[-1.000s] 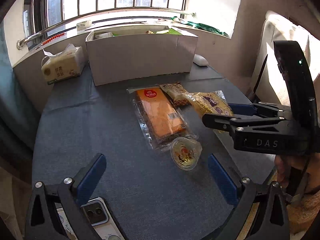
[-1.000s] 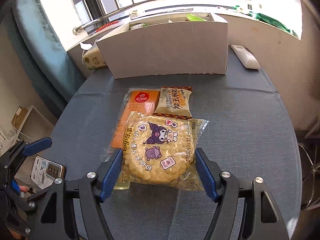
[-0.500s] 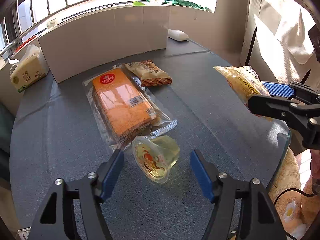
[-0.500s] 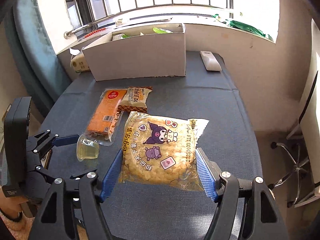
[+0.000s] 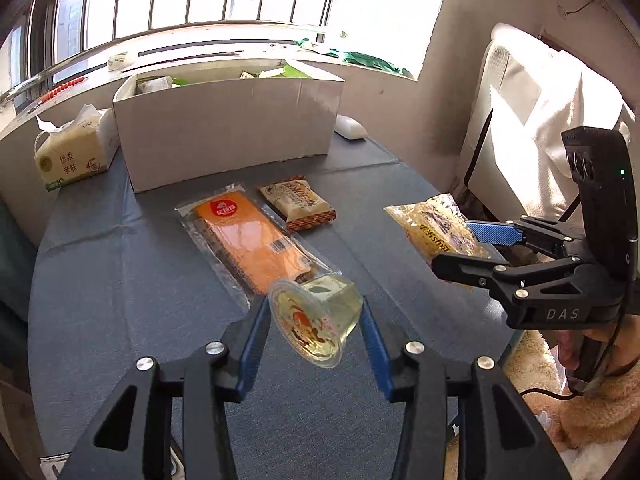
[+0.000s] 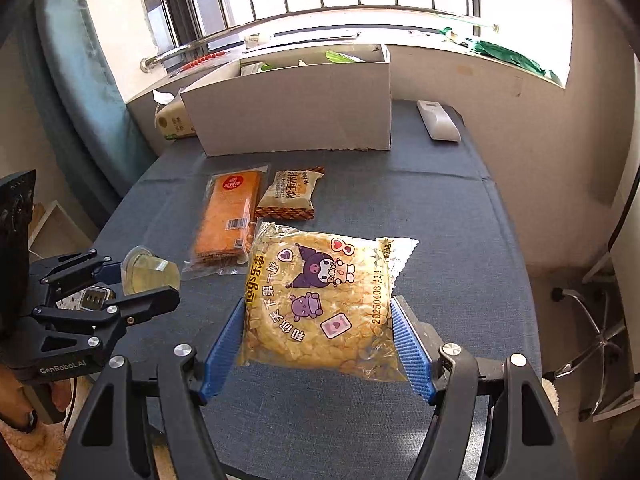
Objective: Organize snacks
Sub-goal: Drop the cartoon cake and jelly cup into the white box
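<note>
With the left gripper (image 5: 316, 322) clamping the jelly cup (image 5: 314, 322) and the right gripper (image 6: 320, 338) pinching the Kuromi snack bag (image 6: 320, 300), both should clear the cardboard box (image 5: 228, 136) wall before releasing.

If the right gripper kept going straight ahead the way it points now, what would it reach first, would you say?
Probably the white cardboard box at the table's far edge. The right gripper holds the Lay's chip bag above the table, seemingly clear of the small snack pack lying ahead, though height is hard to judge.
</note>
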The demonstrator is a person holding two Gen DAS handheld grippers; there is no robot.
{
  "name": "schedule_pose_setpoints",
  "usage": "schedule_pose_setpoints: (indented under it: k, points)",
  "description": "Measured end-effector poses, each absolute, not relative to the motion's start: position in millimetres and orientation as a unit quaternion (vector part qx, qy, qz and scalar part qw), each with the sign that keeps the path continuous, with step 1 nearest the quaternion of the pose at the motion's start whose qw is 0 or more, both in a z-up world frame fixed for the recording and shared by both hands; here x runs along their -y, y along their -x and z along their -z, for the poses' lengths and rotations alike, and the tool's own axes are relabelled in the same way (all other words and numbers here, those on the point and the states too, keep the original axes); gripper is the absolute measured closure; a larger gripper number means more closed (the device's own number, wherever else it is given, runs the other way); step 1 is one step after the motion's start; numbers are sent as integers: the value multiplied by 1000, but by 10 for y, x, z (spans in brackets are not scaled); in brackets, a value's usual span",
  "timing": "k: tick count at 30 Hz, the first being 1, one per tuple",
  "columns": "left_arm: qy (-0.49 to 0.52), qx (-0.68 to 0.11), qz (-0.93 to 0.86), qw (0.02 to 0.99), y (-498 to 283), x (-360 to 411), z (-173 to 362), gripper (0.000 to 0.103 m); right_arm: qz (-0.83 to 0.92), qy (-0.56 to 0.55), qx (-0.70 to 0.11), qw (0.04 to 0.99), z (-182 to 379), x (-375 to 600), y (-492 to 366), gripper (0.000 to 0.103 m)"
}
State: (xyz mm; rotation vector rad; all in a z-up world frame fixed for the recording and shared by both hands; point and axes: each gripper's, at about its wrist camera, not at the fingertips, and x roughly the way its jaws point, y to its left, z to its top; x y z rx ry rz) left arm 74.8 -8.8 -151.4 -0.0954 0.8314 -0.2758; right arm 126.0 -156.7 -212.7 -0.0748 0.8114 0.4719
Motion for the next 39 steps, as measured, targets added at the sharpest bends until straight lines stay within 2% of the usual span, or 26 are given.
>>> schedule_pose_setpoints:
  k: [7, 15, 26, 27, 28, 29, 30, 34, 39]
  points:
    - [40, -340, 97, 935, -1114, -315, 995, 53, -235, 97, -351, 901, 1863, 1202, -1458, 27]
    - [64, -302, 63, 949, -2064, -732, 549, 53, -243, 112, -311, 912, 1319, 772, -2032, 27]
    - [80, -382, 32, 920, -3392, -991, 636, 52, -209, 87, -358, 906, 921, 491, -3375, 27]
    - [76, -395, 28, 915, -3459, -970, 666, 40, -205, 83, -359, 907, 912, 483, -3444, 26]
    - [69, -404, 19, 912, -3505, -957, 687, 15, -204, 78, -360, 907, 907, 477, -3514, 17]
    - [59, -404, -1, 913, -3503, -949, 695, 10, -204, 71, -363, 906, 915, 476, -3576, 9]
    - [53, -399, -18, 915, -3481, -958, 695, 1, -202, 63, -371, 904, 930, 484, -3634, 0]
    - [84, -399, -10, 913, -3371, -1086, 733, 0, -184, 61, -382, 904, 993, 543, -3673, 0]
    - [69, -398, -31, 914, -3230, -1096, 698, 0, -173, 79, -384, 903, 1059, 578, -3583, 0]
